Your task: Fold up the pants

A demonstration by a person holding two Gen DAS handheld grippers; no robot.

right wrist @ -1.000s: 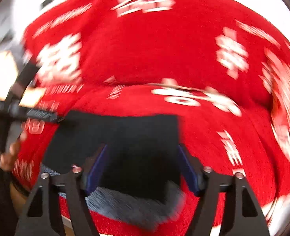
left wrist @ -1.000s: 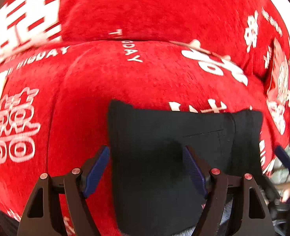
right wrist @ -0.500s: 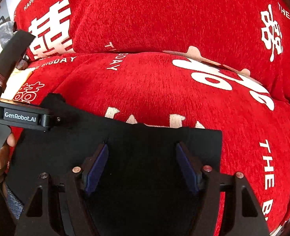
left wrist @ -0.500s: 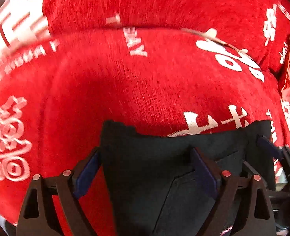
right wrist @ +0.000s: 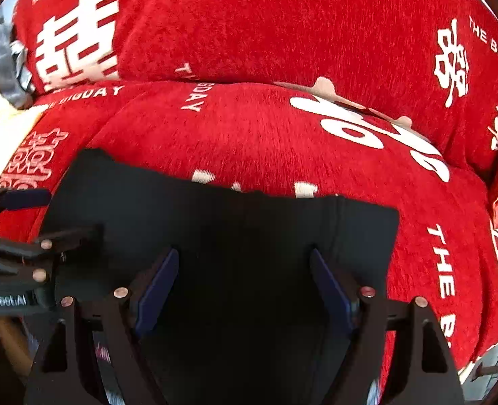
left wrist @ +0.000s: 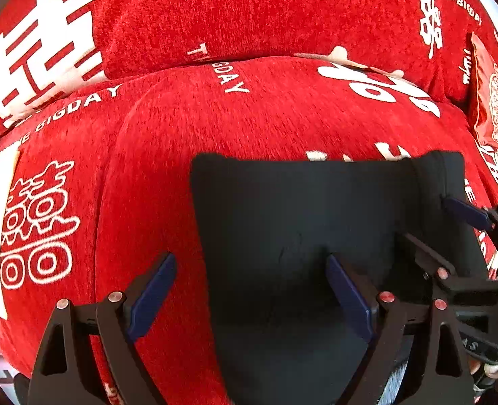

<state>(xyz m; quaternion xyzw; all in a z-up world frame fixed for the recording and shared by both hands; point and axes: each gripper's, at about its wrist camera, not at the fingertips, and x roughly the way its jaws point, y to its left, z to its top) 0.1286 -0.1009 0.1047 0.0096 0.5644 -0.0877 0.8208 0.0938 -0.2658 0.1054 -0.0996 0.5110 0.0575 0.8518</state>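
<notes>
A red sofa cover (left wrist: 282, 118) with white wedding print carries the black pants (left wrist: 299, 219), folded into a flat block on the seat cushion. Above it, the left gripper (left wrist: 250, 298) and right gripper (right wrist: 243, 292) hold their fingers wide, gripping nothing. The fold seems nearly finished; next probably comes smoothing or one last fold.

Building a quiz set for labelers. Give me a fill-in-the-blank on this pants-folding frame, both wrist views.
1. The pants are ____ in colour.
2. They lie on a sofa cover whose ground colour is ____.
3. The jaws of the left gripper and right gripper stand ____.
4. The white lettering on the cover reads THE ____.

Missing words: black; red; open; BIGDAY
</notes>
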